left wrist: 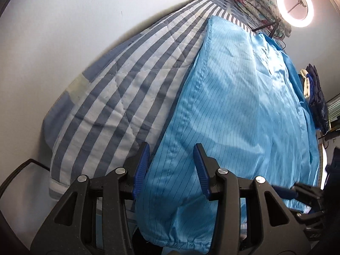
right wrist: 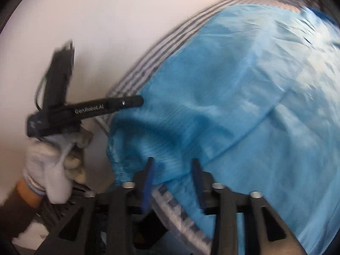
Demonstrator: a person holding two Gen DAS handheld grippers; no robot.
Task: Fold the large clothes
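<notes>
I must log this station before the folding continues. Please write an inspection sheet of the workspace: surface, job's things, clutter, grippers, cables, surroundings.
Surface: bed under a blue and white striped quilt.
Job's things: large light blue garment spread flat on the quilt, its gathered cuff hanging over the near edge.
Clutter: floral bundle at the far end; dark blue clothes piled at the right.
Grippers: left gripper open above the garment; right gripper open, its view blurred.
Cables: dark cable beside the bed.
Surroundings: plain white wall; lit ring light.
</notes>
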